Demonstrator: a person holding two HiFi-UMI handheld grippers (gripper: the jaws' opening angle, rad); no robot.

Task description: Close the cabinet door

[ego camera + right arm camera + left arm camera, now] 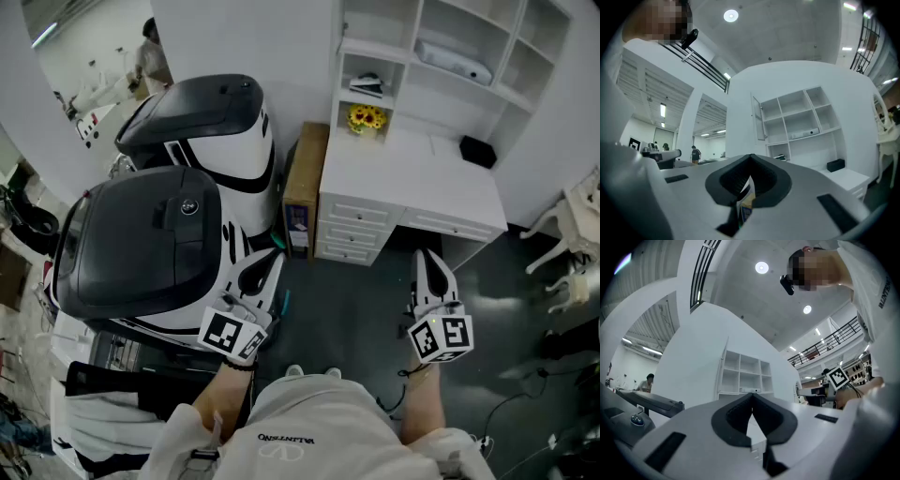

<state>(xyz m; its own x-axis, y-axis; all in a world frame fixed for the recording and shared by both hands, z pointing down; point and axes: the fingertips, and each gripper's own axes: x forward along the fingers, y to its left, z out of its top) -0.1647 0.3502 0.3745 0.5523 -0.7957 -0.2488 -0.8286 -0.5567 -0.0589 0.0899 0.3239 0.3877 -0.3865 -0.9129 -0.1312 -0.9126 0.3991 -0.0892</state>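
The white shelf cabinet (441, 56) stands on a white desk (412, 183) ahead of me. In the right gripper view its narrow upper-left door (758, 117) is swung open, away from the open shelves (799, 117). In the left gripper view the same door (725, 364) shows almost edge-on beside the shelves (745, 373). My left gripper (271, 258) and right gripper (427, 255) hover over the dark floor in front of the desk, well short of the cabinet. Both are shut with nothing between the jaws: the left gripper's tips (752, 395) meet, and so do the right gripper's (751, 157).
Two large black-and-white machines (141, 244) (202, 112) fill the left side, close to my left gripper. A narrow brown cabinet (305, 183) stands beside the desk drawers (352, 230). Yellow flowers (366, 117) and a black box (478, 150) sit on the desk. A white chair (572, 234) is at right.
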